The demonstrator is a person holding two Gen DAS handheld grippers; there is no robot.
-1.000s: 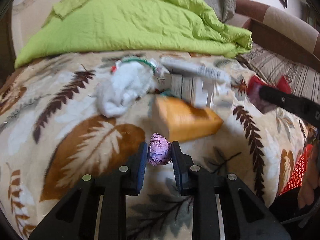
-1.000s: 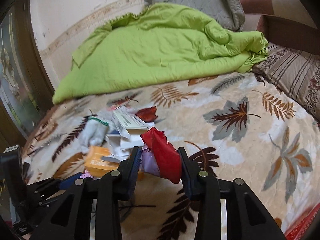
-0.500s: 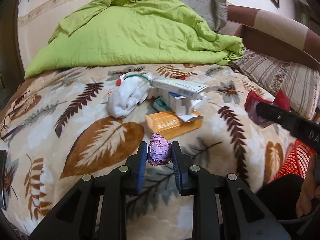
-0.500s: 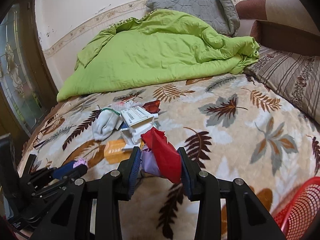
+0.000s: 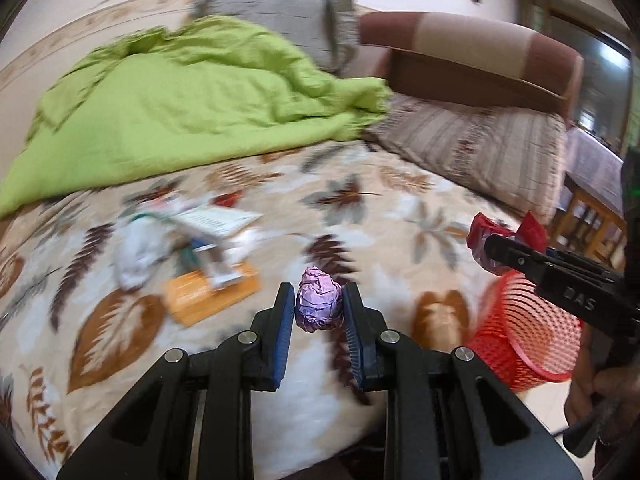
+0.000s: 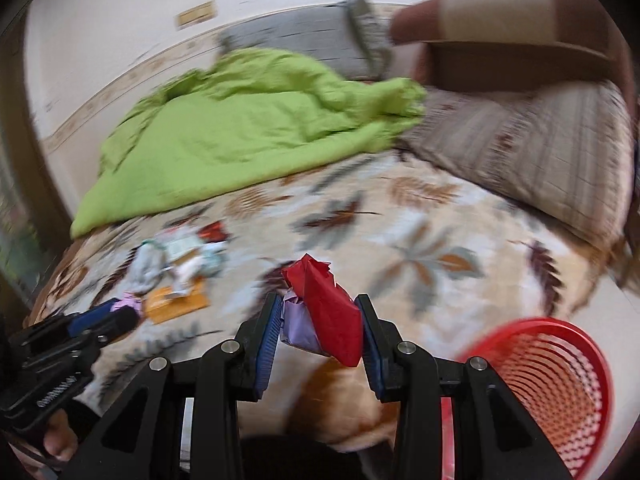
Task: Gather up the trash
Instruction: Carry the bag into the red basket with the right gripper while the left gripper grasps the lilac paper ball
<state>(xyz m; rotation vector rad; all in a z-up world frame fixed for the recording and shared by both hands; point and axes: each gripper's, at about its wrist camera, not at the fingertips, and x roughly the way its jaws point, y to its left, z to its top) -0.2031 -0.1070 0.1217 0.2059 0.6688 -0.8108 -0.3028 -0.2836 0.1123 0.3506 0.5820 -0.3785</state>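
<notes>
Looking over the scene, largest first:
Bed (image 5: 400, 216): I am seeing its leaf-print cover filling both views, blurred.
Quilt (image 5: 180, 112): green, lying bunched at the far side.
Basket (image 6: 560, 380): red mesh, sitting beyond the bed's near edge, low right in both views.
Trash pile (image 5: 200, 252): an orange box, white papers and a white wad are lying together on the cover.
Right gripper (image 6: 316, 324): I am clamping a red wrapper (image 6: 332, 316) with a lilac piece beside it, near the basket.
Left gripper (image 5: 319, 308): I am pinching a purple ball (image 5: 319, 305) above the cover.
</notes>
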